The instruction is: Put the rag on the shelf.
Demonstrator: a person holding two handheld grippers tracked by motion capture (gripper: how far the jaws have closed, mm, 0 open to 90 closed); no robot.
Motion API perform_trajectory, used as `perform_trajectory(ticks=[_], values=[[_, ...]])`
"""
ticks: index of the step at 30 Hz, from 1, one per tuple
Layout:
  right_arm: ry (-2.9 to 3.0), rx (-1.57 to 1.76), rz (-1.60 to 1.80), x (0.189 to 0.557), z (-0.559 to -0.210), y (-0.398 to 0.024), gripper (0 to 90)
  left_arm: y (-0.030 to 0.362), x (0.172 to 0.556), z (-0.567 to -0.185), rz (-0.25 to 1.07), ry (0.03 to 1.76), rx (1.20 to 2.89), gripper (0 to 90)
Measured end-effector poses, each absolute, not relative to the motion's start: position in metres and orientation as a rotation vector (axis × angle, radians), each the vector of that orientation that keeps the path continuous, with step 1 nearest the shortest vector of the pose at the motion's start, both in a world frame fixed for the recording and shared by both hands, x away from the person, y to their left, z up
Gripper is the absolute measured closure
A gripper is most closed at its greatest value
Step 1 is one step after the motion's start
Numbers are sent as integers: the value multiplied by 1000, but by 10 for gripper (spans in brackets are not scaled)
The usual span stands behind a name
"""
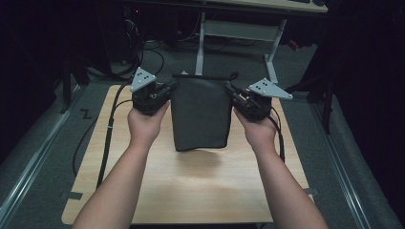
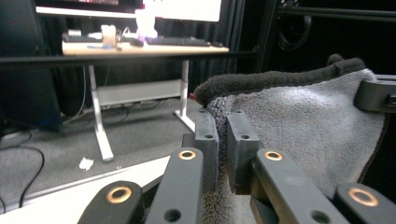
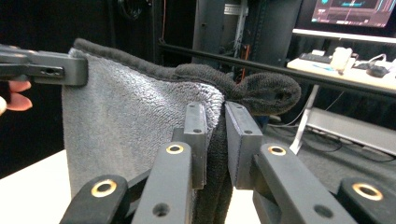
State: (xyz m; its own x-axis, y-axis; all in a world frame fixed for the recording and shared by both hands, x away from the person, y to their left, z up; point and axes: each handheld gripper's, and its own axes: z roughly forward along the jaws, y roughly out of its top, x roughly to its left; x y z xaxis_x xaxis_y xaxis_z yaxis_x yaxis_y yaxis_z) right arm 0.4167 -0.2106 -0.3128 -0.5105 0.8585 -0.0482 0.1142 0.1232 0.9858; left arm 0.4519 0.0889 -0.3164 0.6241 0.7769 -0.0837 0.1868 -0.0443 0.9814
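A dark grey towel hangs folded between both hands above the wooden table, its lower edge just over the tabletop. My left gripper is shut on the towel's top left corner; in the left gripper view the towel is pinched between the jaws of the left gripper, with the other gripper's tip at the far corner. My right gripper is shut on the top right corner, where the towel runs down between the jaws of the right gripper.
Beyond the table stands a white-legged desk with a keyboard and monitors on it. Cables trail from the grippers over the table's left and right edges. Grey carpet surrounds the table.
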Motion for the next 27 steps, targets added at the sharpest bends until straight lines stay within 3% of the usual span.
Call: perform_trajectory(ticks=[16, 27], values=[[1756, 948, 1459, 469, -319, -218, 804, 84, 501, -326, 613, 814, 1602, 844], [1871, 983, 1354, 506, -351, -223, 803, 80, 532, -372, 544, 877, 1705, 839]])
